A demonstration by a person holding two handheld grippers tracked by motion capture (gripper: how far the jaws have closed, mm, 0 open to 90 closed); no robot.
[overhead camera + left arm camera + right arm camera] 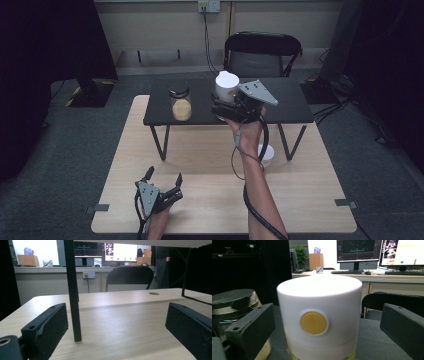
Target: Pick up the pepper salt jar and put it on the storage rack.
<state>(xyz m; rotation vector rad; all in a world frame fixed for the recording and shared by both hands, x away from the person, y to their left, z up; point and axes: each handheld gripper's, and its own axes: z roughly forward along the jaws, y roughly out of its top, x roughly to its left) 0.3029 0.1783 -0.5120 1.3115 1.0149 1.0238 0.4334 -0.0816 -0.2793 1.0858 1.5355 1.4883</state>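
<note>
Located white canister [226, 85] upright on the low black table [280, 100], near its middle, well apart from the glass jar [181, 102] with dark lid and sandy contents at the left. Noted low black table standing on the wooden table [210, 200], legs resting on the light surface.

Held right hand-held gripper [221, 109] level at canister height, reaching in from the near edge. Kept jaws spread, one on each side of the canister, pads clear of the white wall in the right gripper view, with a gap visible at both sides. Judged: straddling posture suited either to the start of a grasp or to a release, canister bearing its own weight on the table. Observed yellow disc [313, 323] on the canister wall facing the right gripper, centred between the jaws, which suggested square alignment to the body.

Rested left hand-held gripper [164, 174] low on the wooden table near the front edge, well apart from both containers. Kept jaws spread, nothing between them apart from a black table leg [72, 290] farther off. Judged: parked out of the working zone to leave the right side free.

Noted small white object [266, 152] on the wooden table beneath the black table; identity not resolvable.
</note>
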